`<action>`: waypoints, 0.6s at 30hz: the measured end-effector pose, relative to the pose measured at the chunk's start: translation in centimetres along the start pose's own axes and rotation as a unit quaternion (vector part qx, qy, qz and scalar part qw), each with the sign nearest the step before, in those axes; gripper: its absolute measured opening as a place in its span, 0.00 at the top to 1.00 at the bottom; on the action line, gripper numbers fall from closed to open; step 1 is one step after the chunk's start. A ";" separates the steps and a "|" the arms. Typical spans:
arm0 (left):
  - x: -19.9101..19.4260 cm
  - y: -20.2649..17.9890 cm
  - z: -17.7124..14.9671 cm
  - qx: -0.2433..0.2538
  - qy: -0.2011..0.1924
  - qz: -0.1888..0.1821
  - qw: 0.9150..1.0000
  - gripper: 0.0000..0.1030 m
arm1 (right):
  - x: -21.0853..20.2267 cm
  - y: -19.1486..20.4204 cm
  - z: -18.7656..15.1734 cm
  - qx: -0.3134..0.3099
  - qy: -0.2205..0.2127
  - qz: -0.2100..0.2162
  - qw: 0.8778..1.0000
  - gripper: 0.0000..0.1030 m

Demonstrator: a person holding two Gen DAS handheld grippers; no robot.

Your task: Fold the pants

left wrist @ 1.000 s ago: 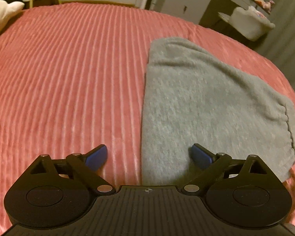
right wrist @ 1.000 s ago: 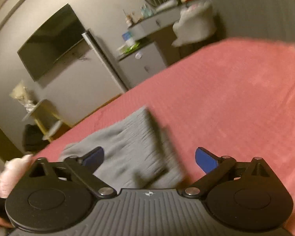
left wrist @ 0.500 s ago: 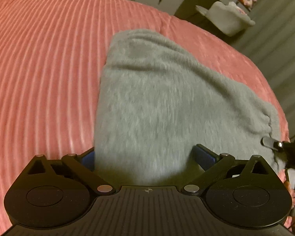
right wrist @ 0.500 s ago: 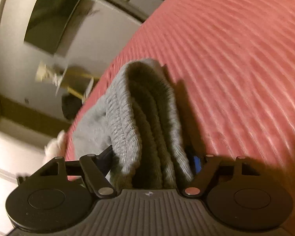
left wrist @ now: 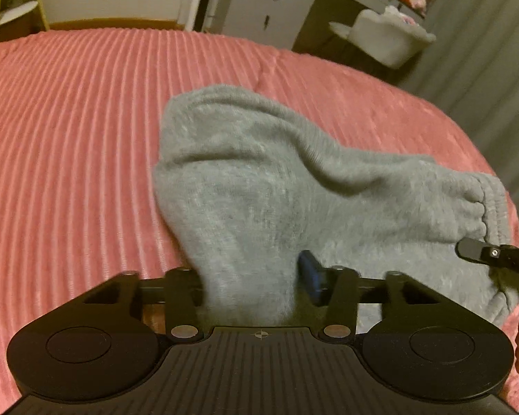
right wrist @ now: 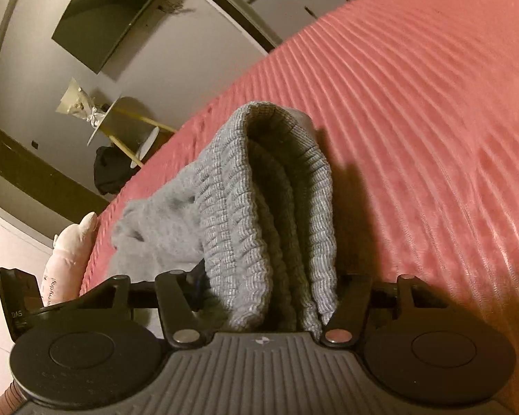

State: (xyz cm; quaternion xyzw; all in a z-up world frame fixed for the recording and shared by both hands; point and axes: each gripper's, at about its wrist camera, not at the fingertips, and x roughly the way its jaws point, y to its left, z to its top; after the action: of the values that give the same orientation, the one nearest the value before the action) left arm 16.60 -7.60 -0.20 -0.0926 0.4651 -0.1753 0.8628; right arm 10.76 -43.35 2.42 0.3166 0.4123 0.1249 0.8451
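Grey knit pants (left wrist: 276, 186) lie bunched on the pink bedspread (left wrist: 69, 131), running toward two o'clock. Left gripper (left wrist: 251, 276) pinches one near corner, right gripper (right wrist: 266, 290) clamps the thick ribbed waistband—layers may slip unevenly, skewing the fold.

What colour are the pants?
Grey; the pants show best in the left wrist view, against the pink ribbed bedspread.

The pants (left wrist: 294, 186) lie on the bed (left wrist: 69, 138), a cabinet (left wrist: 259, 10) behind it.
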 end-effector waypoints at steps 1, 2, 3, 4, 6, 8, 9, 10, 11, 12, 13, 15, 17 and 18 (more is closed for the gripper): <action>-0.3 0.0 0.0 -0.003 -0.002 -0.001 1.000 0.59 | -0.3 0.3 0.0 -0.005 -0.004 0.003 1.000 0.44; -0.5 0.0 0.1 -0.004 -0.003 -0.003 1.000 0.61 | -0.4 0.7 0.1 -0.008 -0.008 0.005 1.000 0.44; -0.6 0.1 0.1 -0.004 -0.004 -0.002 1.000 0.62 | -0.5 1.1 0.1 -0.009 -0.011 0.004 1.000 0.44; -0.6 0.0 0.1 -0.002 -0.006 -0.001 1.000 0.61 | -0.6 1.3 0.1 -0.011 -0.013 0.004 1.000 0.44; -0.6 -0.3 -0.1 0.012 -0.007 0.009 1.000 0.57 | -0.4 1.7 0.1 -0.018 -0.012 -0.011 1.000 0.43; -0.4 -0.2 -0.3 0.019 -0.006 0.018 1.000 0.49 | 0.1 1.5 0.0 -0.011 -0.006 -0.026 1.000 0.41; -0.1 -0.2 -0.3 0.015 -0.004 0.019 1.000 0.46 | 0.4 1.4 0.0 -0.007 -0.004 -0.032 0.999 0.40; 0.1 0.0 -0.2 0.008 -0.002 0.019 1.000 0.40 | 0.8 1.3 0.1 -0.002 -0.001 -0.038 0.999 0.38; 0.3 0.2 -0.2 0.001 0.000 0.018 1.000 0.34 | 1.2 1.3 0.0 0.002 0.000 -0.039 0.999 0.35; 0.6 0.4 -0.2 -0.004 0.002 0.016 1.000 0.31 | 1.5 1.2 0.0 0.008 0.001 -0.039 0.999 0.34; 0.7 0.6 -0.3 -0.006 0.005 0.012 1.000 0.25 | 1.7 1.1 -0.1 0.016 0.002 -0.036 0.999 0.31; 1.1 0.7 -0.3 -0.007 0.011 0.005 1.000 0.20 | 1.8 0.4 -0.2 0.029 0.004 -0.030 0.999 0.29; 1.4 0.4 -0.3 -0.001 0.013 0.007 1.000 0.18 | 2.1 0.2 -0.2 0.037 0.008 -0.025 0.999 0.24; 1.4 0.3 -0.3 0.000 0.013 0.010 1.000 0.18 | 2.1 0.1 -0.2 0.039 0.011 -0.023 0.999 0.23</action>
State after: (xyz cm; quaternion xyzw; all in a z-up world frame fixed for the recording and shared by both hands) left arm 17.11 -7.89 -1.59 -0.0853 0.4767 -0.1678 0.8587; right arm 11.95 -42.16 1.11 0.3383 0.4328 0.0931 0.8304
